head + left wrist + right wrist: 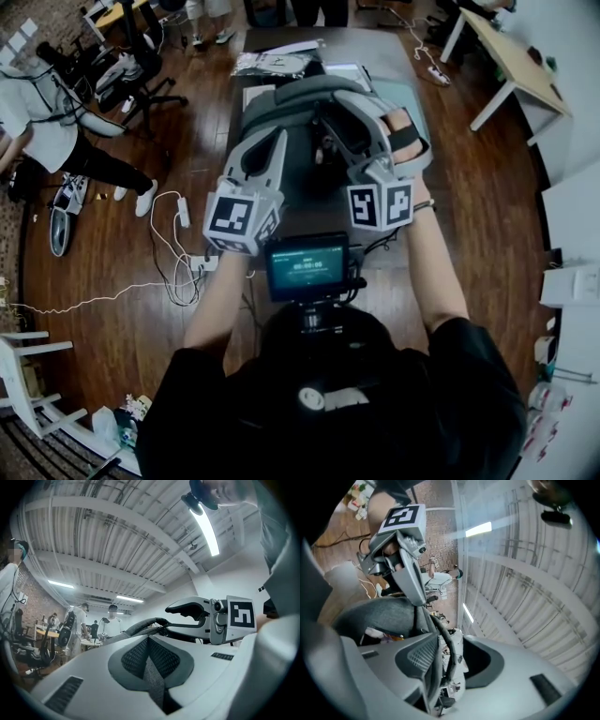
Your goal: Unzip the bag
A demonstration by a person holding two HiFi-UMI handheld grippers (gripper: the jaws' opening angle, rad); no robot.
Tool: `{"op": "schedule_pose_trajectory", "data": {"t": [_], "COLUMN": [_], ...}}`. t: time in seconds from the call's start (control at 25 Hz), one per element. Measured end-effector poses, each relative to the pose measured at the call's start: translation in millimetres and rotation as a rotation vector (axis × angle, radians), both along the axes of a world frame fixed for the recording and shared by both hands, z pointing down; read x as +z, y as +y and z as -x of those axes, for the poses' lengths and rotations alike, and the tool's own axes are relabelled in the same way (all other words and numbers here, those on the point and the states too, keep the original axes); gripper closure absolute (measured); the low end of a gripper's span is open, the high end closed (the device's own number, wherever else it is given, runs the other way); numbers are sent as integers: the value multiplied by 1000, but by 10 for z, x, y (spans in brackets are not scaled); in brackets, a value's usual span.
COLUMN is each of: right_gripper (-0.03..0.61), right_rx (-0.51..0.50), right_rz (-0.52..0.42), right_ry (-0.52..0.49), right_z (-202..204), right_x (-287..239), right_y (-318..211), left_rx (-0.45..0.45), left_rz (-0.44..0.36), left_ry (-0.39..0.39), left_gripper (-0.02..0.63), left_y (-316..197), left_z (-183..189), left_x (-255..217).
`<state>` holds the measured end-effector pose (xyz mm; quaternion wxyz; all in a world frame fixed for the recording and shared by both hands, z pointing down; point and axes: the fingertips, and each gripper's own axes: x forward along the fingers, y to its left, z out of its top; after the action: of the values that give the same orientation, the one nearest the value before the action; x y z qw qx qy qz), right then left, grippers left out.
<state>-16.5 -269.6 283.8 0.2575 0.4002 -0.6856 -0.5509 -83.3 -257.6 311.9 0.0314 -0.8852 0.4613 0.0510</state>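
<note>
A dark grey bag (pixel 305 98) lies on the table in front of me in the head view. My left gripper (pixel 272 142) reaches to the bag's left side; in the left gripper view its jaws (pixel 149 641) are closed together with a strip of grey fabric (pixel 154 679) pinched between the pads. Beyond them are the bag's curved handle (pixel 143 624) and the right gripper (pixel 206 616). My right gripper (pixel 333 117) is over the bag's top. In the right gripper view it (pixel 450 648) stands open, with a dark strap (pixel 446 656) running through the gap beside the left pad (pixel 421 656).
Papers and a plastic sleeve (pixel 277 63) lie at the table's far end (pixel 375 47). A power strip with white cables (pixel 183 214) lies on the wooden floor at left, by a seated person (pixel 42 127). A light desk (pixel 511 52) stands far right. A screen (pixel 307 265) hangs below my grippers.
</note>
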Motion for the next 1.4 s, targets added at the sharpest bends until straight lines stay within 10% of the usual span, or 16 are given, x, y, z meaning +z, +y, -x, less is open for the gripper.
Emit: {"op": "schedule_pose_trajectory", "data": {"t": [0.4,0.52,0.96,1.4], "right_gripper": [418,565,557,556], "right_rx": [-9,-37,-1,-64], "right_rz": [111,92,203,401], "right_ry": [63,72,92,-234], "right_z": [48,101,136,-8], "right_x": [192,170,203,-13], "right_y": [-215,-170,-256,-128], "left_rx": [-5,-12,-27,-14], "left_rz": [6,-4,-68,-94], "left_ry": [1,-1,-27,-193], "left_gripper": [614,614,614,614], "left_y": [-78,-98,-166,-380], "left_z": [-45,-9,25,-179], "left_x": [16,-2,-192,-328]}}
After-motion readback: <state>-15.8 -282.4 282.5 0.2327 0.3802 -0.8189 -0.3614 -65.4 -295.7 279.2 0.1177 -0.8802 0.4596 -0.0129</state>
